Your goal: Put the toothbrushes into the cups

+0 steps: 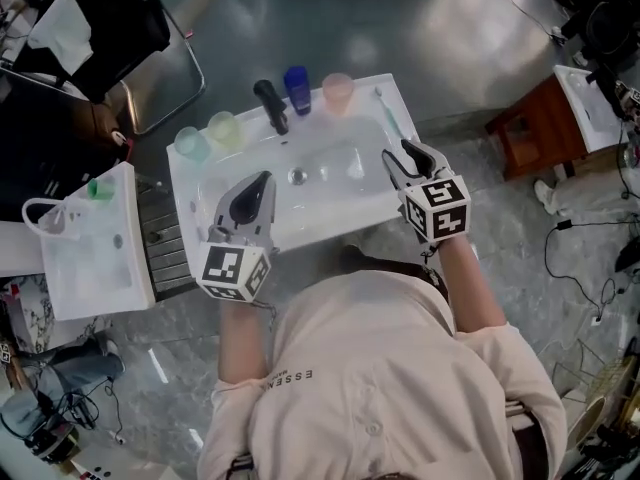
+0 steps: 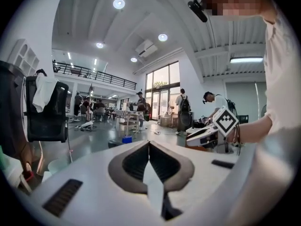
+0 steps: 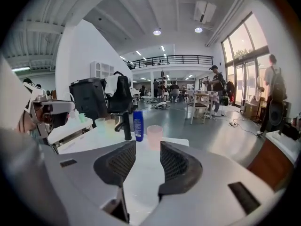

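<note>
- Pale teal plastic, the one toothbrush (image 1: 390, 118) that can be made out lies flat along the right rim of the white washbasin (image 1: 185, 183). It is near the pink cup (image 1: 338, 90) but apart from it, and no cup holds it yet.
- Two more cups stand on the back-left rim, a yellow-green cup (image 1: 225, 128) and a pale blue cup (image 1: 190, 144). A black faucet (image 1: 270, 103) and a blue bottle (image 1: 296, 86) stand between them and the pink one.
- The right hand-held gripper (image 1: 394, 151) hovers just short of the toothbrush's near end. Its jaws stand a narrow gap apart with nothing between them.
- The left hand-held gripper (image 1: 264, 177) hangs over the bowl's left side, jaws pressed together and empty.
- The step in hand looks like the reach for the toothbrush, with the pick-up not yet made.
- Next, the right jaws probably need to drop astride the thin handle and pinch it, then tip it upright into the pink cup.
</note>
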Tool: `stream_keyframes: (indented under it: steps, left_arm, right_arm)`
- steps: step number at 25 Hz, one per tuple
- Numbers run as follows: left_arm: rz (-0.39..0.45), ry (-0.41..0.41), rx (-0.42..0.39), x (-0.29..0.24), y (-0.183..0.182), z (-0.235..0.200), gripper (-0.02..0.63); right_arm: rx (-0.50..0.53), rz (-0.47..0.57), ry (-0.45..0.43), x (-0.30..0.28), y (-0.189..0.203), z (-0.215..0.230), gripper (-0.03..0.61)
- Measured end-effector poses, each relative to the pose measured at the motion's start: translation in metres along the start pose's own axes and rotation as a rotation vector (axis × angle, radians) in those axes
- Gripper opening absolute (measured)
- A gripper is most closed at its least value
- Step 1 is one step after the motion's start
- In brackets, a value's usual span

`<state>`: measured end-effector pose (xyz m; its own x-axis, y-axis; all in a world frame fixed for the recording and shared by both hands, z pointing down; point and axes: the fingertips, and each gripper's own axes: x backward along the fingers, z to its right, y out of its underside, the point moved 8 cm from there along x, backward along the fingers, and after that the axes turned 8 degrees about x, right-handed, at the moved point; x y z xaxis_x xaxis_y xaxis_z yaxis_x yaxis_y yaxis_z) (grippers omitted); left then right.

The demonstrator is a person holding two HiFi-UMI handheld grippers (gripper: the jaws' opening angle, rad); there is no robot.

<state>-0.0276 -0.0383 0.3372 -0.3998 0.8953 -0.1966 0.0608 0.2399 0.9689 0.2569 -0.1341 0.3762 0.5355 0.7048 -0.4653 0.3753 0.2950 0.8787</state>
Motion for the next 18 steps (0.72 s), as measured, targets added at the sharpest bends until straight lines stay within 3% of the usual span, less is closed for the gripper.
stream_keyframes:
  steps: [5,18]
  left_arm:
    - [0.023,0.025,-0.003,-0.064,-0.002,-0.006,0.002]
    - [-0.082,0.017,0.001,-0.147,0.021,-0.022,0.002]
  right_arm:
    - [0.019,-0.119,-0.028,-0.055,0.018,0.050,0.173]
    - [-0.044,-0.402,-0.126,-0.179,0.065,0.114,0.173]
